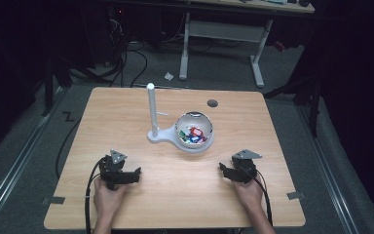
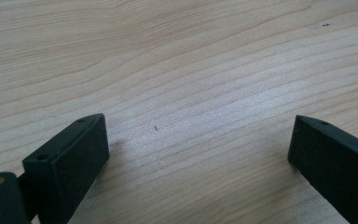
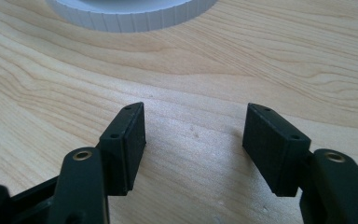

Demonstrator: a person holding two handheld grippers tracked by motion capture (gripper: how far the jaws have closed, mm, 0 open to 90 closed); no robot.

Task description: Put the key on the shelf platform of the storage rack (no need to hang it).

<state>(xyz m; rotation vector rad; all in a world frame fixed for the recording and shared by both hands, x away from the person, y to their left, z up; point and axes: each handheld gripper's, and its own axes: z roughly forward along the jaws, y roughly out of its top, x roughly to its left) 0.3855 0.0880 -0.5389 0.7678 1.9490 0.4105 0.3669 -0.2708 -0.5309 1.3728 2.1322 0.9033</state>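
A: Resting both on the surface [image 1: 175, 185]? Left gripper [image 1: 137, 171], right gripper [image 1: 221, 167]?
B: Yes, fingers [image 3: 126, 140] spread wide, gripping nothing, probably waiting to start.
A: Bowl [image 1: 195, 145]?
B: Sitting mid-surface on the white stand [image 1: 152, 112], well ahead of both, holding colourful bits [image 1: 193, 135].

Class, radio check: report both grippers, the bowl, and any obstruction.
Left gripper open, empty, on table. Right gripper open, empty. Bowl of coloured bits untouched, beside white post. Nothing in the way.
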